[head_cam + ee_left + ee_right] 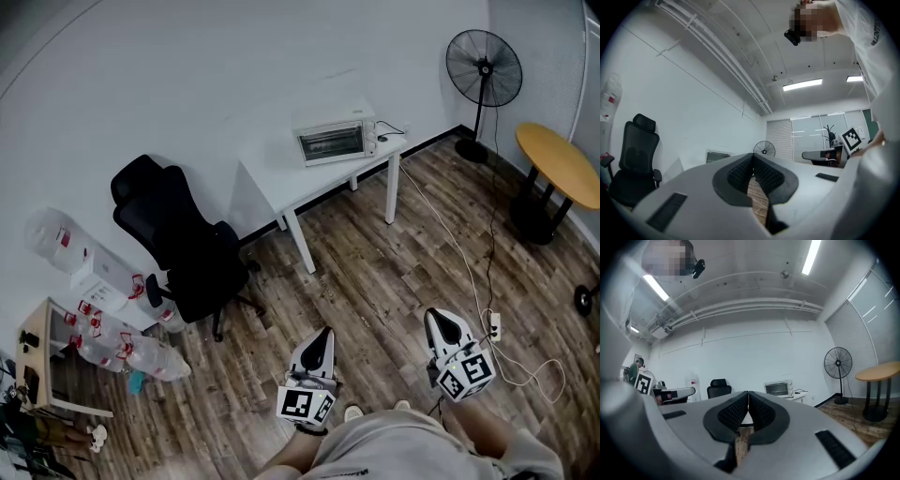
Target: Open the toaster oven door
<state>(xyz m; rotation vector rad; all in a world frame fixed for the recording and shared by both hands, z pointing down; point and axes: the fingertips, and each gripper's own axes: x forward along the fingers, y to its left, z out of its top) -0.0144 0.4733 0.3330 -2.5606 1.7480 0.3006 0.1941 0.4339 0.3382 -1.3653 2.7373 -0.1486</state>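
Toaster oven [337, 118] sits with door [329, 142] shut on white worktop [281, 183] by the wall. Left gripper [324, 336] and right gripper [437, 321], well apart from it over wood floor [394, 272]: jaws together, empty.

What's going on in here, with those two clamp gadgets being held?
A person stands on the wooden floor, holding a two-jaw gripper in each hand. The left gripper and the right gripper are both shut and hold nothing. The toaster oven sits on the white table by the far wall, well across the room from them, with its door closed. It is out of reach for now, so the person would probably need to walk over first.
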